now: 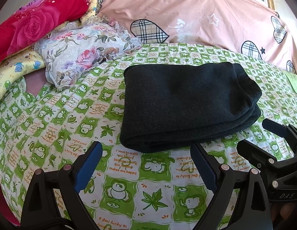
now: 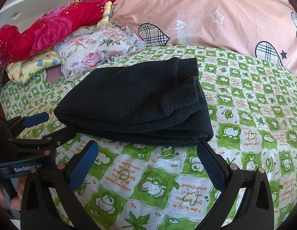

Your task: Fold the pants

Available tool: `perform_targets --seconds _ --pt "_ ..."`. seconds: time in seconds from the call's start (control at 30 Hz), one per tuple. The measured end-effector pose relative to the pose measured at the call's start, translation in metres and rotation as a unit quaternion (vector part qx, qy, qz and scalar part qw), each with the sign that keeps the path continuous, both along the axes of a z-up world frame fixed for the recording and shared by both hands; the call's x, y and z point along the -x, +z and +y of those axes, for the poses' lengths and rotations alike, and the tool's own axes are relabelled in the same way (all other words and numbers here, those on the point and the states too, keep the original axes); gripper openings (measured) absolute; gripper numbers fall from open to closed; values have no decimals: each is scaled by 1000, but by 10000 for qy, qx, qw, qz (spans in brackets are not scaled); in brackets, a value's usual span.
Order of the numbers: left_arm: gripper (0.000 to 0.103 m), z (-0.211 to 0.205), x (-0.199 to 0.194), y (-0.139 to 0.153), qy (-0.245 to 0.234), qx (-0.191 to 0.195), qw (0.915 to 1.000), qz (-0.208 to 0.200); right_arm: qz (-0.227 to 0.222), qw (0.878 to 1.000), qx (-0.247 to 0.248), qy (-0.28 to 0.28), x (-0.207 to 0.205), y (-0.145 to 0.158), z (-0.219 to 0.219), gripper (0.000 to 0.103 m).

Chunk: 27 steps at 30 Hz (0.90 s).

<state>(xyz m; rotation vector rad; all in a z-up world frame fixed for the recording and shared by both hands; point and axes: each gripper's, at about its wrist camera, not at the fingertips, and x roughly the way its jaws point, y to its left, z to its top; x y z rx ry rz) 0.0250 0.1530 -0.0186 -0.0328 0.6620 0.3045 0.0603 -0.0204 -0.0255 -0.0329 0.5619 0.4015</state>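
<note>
The dark pants (image 1: 186, 103) lie folded in a thick stack on the green and white bed sheet (image 1: 129, 191). They also show in the right wrist view (image 2: 137, 105). My left gripper (image 1: 146, 153) is open and empty, just in front of the stack's near edge. My right gripper (image 2: 146, 151) is open and empty, also just short of the near edge. The right gripper appears at the right of the left wrist view (image 1: 263, 138). The left gripper appears at the left of the right wrist view (image 2: 50, 126), beside the stack's left corner.
A pink quilt with checked hearts (image 1: 196, 15) lies along the far side of the bed. A floral pillow (image 1: 81, 53), a red rose blanket (image 1: 33, 25) and a yellow cloth (image 1: 18, 67) are piled at the far left.
</note>
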Motion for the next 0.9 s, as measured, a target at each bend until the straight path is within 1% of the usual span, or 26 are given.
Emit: perform_targets --seconds 0.23,0.9 --pt "95 -2 1 0 -18 -55 10000 -24 3 10000 1 -1 0 0 1 102" --pt "95 -2 1 0 -69 -31 10000 -3 5 10000 -5 -17 1 0 1 102"
